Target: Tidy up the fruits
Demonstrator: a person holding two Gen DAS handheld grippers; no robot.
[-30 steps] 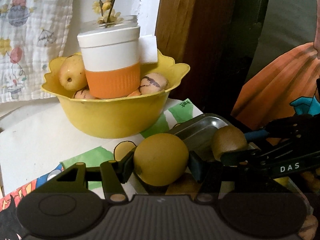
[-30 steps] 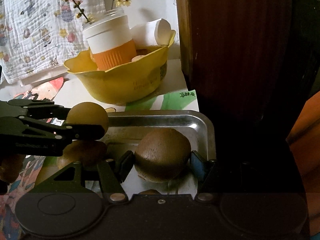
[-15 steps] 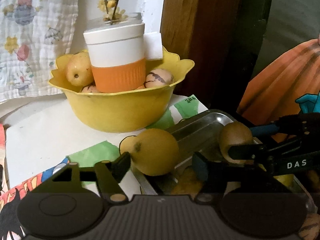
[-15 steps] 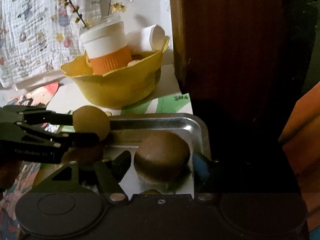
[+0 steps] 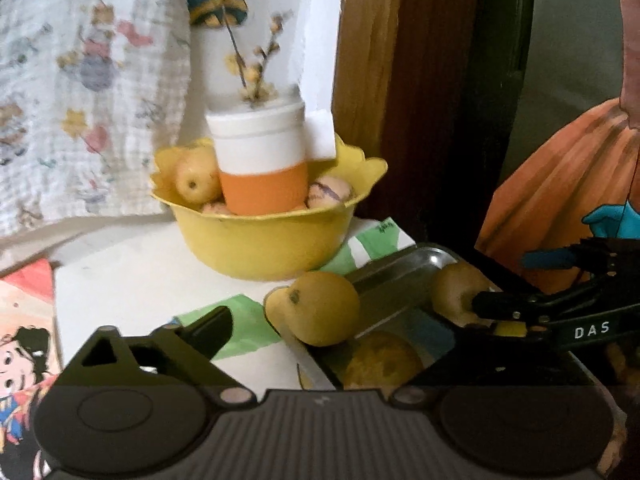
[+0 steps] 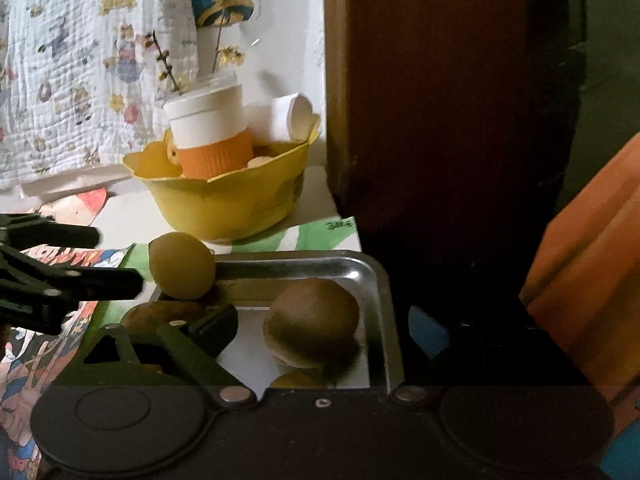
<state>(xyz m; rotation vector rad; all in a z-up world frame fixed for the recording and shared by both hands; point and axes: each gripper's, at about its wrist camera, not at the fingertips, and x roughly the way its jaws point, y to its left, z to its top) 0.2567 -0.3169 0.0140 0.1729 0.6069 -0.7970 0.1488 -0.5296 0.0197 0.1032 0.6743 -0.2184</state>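
Note:
A round yellow fruit [image 5: 320, 308] rests at the left rim of the metal tray [image 5: 404, 268]. My left gripper [image 5: 340, 330] stands around it with its jaws opening, and the pads are clear of the fruit. In the right wrist view a brown fruit [image 6: 314, 320] lies in the tray [image 6: 380, 280]. My right gripper [image 6: 324, 328] is also opening around it without touching. The yellow fruit [image 6: 182, 266] shows there too, beside the left gripper's dark fingers [image 6: 100, 278]. More fruit [image 5: 380, 360] lies in the tray under the grippers.
A yellow bowl [image 5: 264, 248] behind the tray holds a white and orange cup [image 5: 260, 168], a roll of paper and several fruits. A dark wooden post [image 6: 440, 120] rises at the tray's right. Picture sheets [image 5: 24, 352] cover the table on the left. A patterned cloth [image 5: 80, 80] hangs behind.
Both grippers have opened and drawn back a little. The yellow fruit now sits free at the tray's rim and the brown fruit lies free in the tray.

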